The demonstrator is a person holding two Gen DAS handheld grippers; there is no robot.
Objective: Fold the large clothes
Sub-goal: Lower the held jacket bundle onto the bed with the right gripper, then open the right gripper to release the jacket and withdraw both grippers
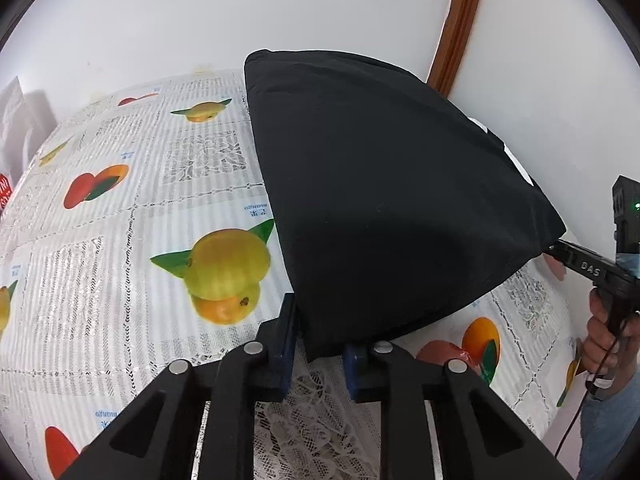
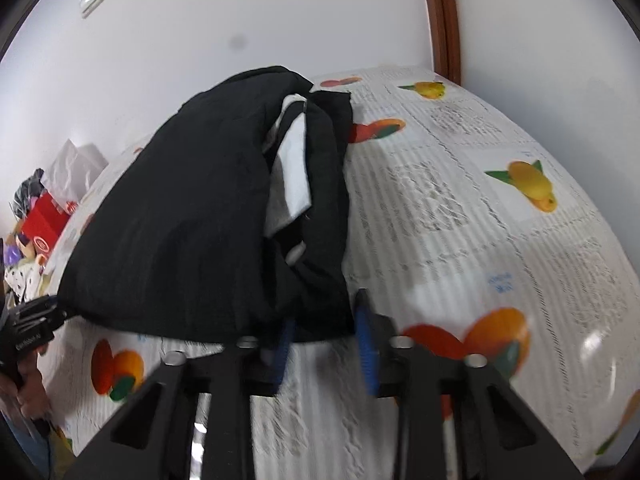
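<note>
Mid-fold: left gripper (image 1: 319, 344) and right gripper (image 2: 325, 344) each pinch a near corner of black garment (image 1: 384, 184); next, carry both to far edge.

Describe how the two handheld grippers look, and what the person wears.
Both the left gripper and right gripper have black angular linkages, silver rivets and blue pads. The right gripper's side reads "DAS", with a green light and black cable. The sleeve is blue-grey.

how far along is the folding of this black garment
Done: the black garment is already doubled over, white lining showing between its layers. In hand: the left gripper and right gripper each pinch a near corner, lifting that edge off the fruit-print tablecloth. Left: carry this fold over, lay flat.
</note>
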